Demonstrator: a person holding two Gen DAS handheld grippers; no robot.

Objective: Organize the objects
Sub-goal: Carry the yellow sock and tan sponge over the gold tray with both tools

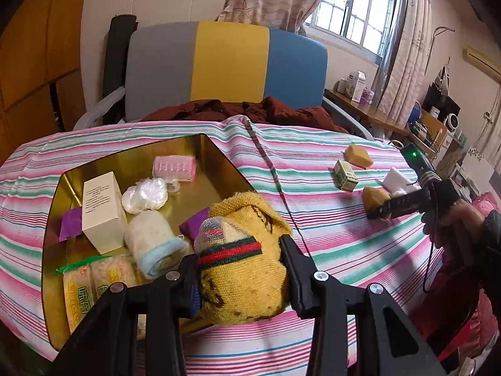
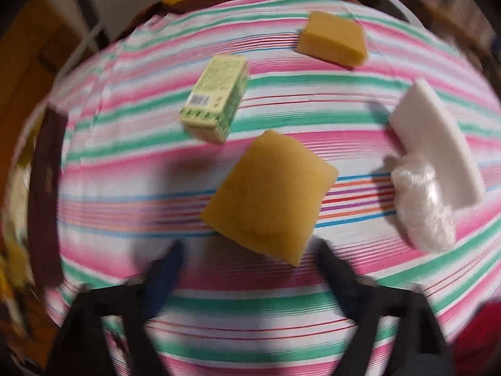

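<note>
My left gripper (image 1: 239, 252) is shut on a rolled yellow knitted sock (image 1: 247, 269) with a green-red band, held over the near right corner of the gold tray (image 1: 51, 206). The tray holds a white box (image 1: 101, 211), a pink soap (image 1: 174, 167), a white roll (image 1: 153, 241), plastic-wrapped items and snack packets (image 1: 94, 285). My right gripper (image 2: 247, 250) is open just behind a yellow sponge (image 2: 269, 194) on the striped cloth. The right gripper (image 1: 380, 210) also shows in the left wrist view, touching that sponge (image 1: 374, 195).
On the striped bedcover (image 2: 156, 163) lie a green box (image 2: 216, 106), a second yellow sponge (image 2: 333, 36), a white foam block (image 2: 435, 147) and a crumpled plastic wrap (image 2: 419, 200). A headboard (image 1: 225, 65) and dark red blanket (image 1: 250, 109) are behind; a hand (image 1: 451, 222) at right.
</note>
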